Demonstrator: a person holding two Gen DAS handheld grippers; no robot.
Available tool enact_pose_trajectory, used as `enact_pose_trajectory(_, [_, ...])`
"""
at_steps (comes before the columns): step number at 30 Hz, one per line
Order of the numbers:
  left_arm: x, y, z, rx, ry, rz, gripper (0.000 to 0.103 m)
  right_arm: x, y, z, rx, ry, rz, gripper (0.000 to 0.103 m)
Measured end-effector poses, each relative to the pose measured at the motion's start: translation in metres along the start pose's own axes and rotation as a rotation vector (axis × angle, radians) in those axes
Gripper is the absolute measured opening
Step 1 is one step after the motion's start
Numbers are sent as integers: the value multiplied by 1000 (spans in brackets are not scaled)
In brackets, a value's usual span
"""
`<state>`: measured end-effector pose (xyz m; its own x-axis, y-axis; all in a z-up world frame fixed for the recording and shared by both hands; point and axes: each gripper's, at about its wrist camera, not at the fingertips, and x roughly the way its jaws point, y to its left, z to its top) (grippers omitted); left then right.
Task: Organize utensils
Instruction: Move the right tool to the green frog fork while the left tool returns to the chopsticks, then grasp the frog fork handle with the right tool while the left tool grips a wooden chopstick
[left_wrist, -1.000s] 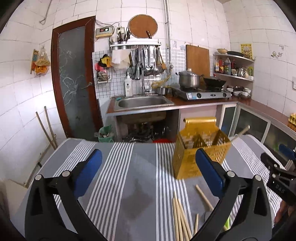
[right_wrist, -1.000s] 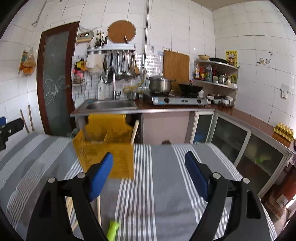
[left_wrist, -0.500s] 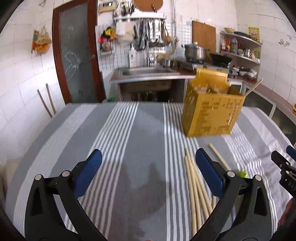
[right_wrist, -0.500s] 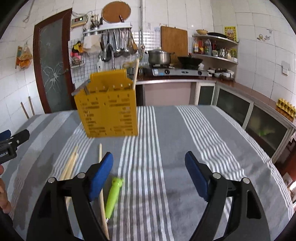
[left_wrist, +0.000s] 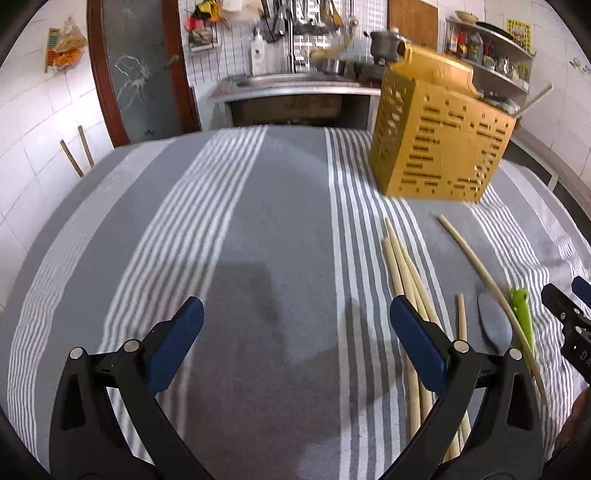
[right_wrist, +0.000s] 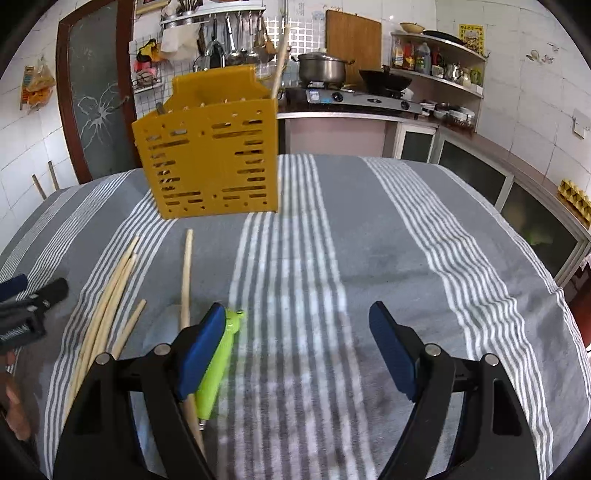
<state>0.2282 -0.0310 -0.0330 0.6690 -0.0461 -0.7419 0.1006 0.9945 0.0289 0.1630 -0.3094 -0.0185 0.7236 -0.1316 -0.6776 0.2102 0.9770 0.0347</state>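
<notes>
Both grippers lower, left gripper (left_wrist: 295, 328) nearer chopsticks (left_wrist: 406, 273)

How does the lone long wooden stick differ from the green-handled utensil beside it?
The long wooden stick is pale, thin and plain; the green-handled utensil is bright green, thicker and much shorter. The stick reaches nearer the yellow slotted utensil holder. Both lie flat on the striped grey tablecloth.

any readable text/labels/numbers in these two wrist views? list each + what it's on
"DA" – white letters, cut off at the frame edge, on the right gripper body, left wrist view.
White lettering on the left gripper body, right wrist view: too blurred to read.
Yellow poster on the tiled wall: print too small.
Bottle labels on the shelf: too small.
Nothing on the yellow utensil caddy.
</notes>
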Motion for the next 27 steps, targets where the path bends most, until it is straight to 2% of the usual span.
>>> enact_pose_trajectory(3, [8,-6,0,5,33,-6,97,8,12,-1,-24,51,4,77])
enact_pose_trajectory(5, [11,-9,0,8,45,-9,94,14,17,-4,-40,79,-3,66])
enact_pose_trajectory(9, [13,-12,-2,5,58,-26,91,20,21,-5,-23,128,7,62])
enact_pose_trajectory(11, [13,-13,-2,8,56,-27,90,24,22,-6,-3,167,21,52])
enact_pose_trajectory(12, [13,-14,-3,10,58,-30,88,24,24,-6,-3,171,12,51])
enact_pose_trajectory(13, [14,-14,-3,12,61,-28,85,25,25,-6,-7,171,8,45])
enact_pose_trajectory(14, [15,-14,-3,15,66,-26,84,25,26,-6,-12,172,10,34])
enact_pose_trajectory(16, [19,-14,-3,18,83,-19,81,24,26,-4,-12,177,21,24])
enact_pose_trajectory(18, [22,-14,-3,17,96,-16,81,25,22,-2,0,181,28,24])
enact_pose_trajectory(22, [7,-6,-1,-38,44,-78,79,24,12,-3,15,179,32,24])
enact_pose_trajectory(24, [4,-9,1,-24,31,-92,79,25,9,-3,15,177,30,24])
enact_pose_trajectory(27, [8,-19,1,20,43,-72,79,25,7,-2,14,175,38,24])
